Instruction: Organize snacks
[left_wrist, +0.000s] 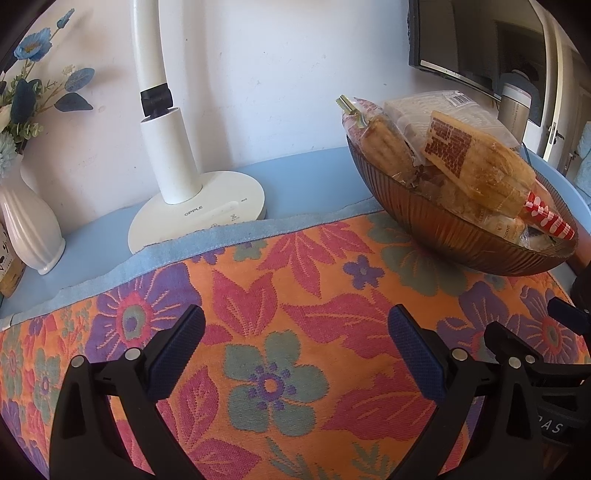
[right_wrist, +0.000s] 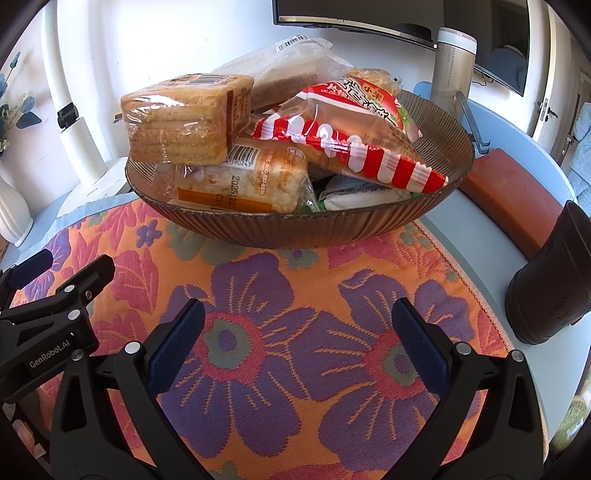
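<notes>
Left gripper (left_wrist: 297, 334) and right gripper (right_wrist: 298, 330): jaws of both spread wide, nothing between them, over bare floral cloth (right_wrist: 295, 332). Bowl (right_wrist: 295, 225) sits at the cloth's far right part, near the worktop (left_wrist: 306, 181) edge. Wrapped snacks (right_wrist: 184, 122) heaped above its rim. Lamp (left_wrist: 195, 210) at left, dark cup (right_wrist: 550, 280) at right.

Home room: floral tablecloth (left_wrist: 295, 332), desk lamp (left_wrist: 195, 206), flower vase (left_wrist: 29, 221), wall-mounted TV (left_wrist: 476, 40).
</notes>
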